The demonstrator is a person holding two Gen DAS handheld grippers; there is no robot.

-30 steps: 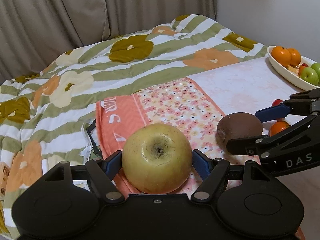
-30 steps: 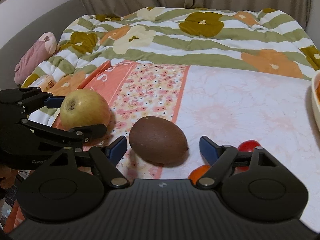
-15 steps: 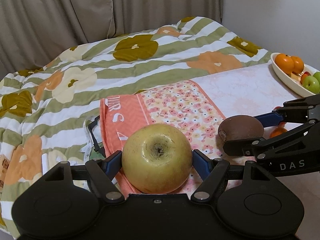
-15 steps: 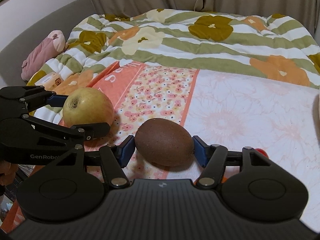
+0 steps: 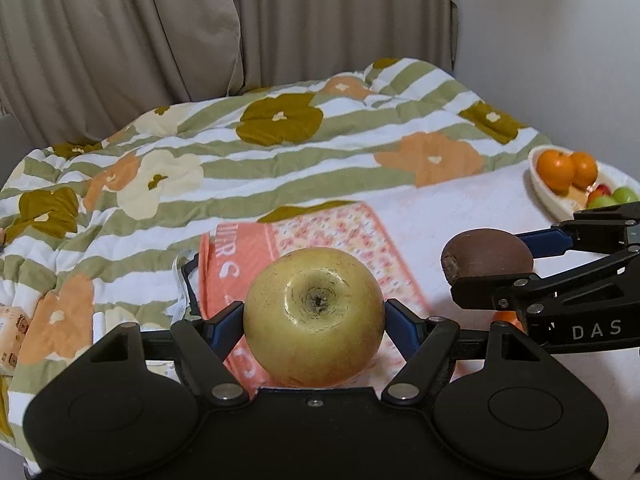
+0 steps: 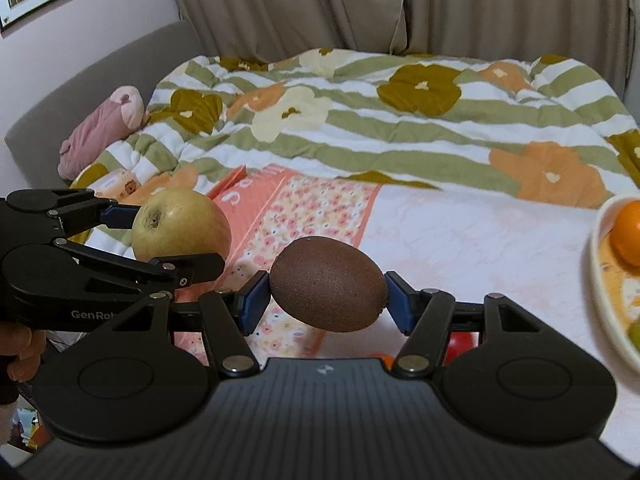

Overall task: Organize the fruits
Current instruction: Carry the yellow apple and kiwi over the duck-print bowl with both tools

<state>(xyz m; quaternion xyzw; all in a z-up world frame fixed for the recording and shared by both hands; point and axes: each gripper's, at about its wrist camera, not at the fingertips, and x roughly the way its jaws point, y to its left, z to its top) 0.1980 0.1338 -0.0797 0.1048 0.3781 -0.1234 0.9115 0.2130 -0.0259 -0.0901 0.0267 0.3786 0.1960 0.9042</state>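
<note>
My left gripper (image 5: 314, 318) is shut on a yellow apple (image 5: 314, 316) and holds it above the bed; the apple also shows in the right wrist view (image 6: 182, 226). My right gripper (image 6: 326, 300) is shut on a brown kiwi (image 6: 328, 284), lifted off the white cloth; the kiwi also shows in the left wrist view (image 5: 488, 252). A white oval fruit dish (image 5: 544, 192) at the right holds oranges (image 5: 556, 166) and green fruits (image 5: 612, 198). The dish's rim also shows in the right wrist view (image 6: 600, 280).
A small red fruit (image 6: 460, 344) and an orange one (image 5: 506, 316) lie on the white cloth under my right gripper. An orange floral towel (image 5: 320, 232) lies on the striped flowered quilt (image 5: 240, 160). A pink plush toy (image 6: 104, 128) lies at the far left. Curtains hang behind.
My right gripper closed on the kiwi and lifted it off the cloth. My left gripper rose with the apple. The fruit dish came into the right wrist view.
</note>
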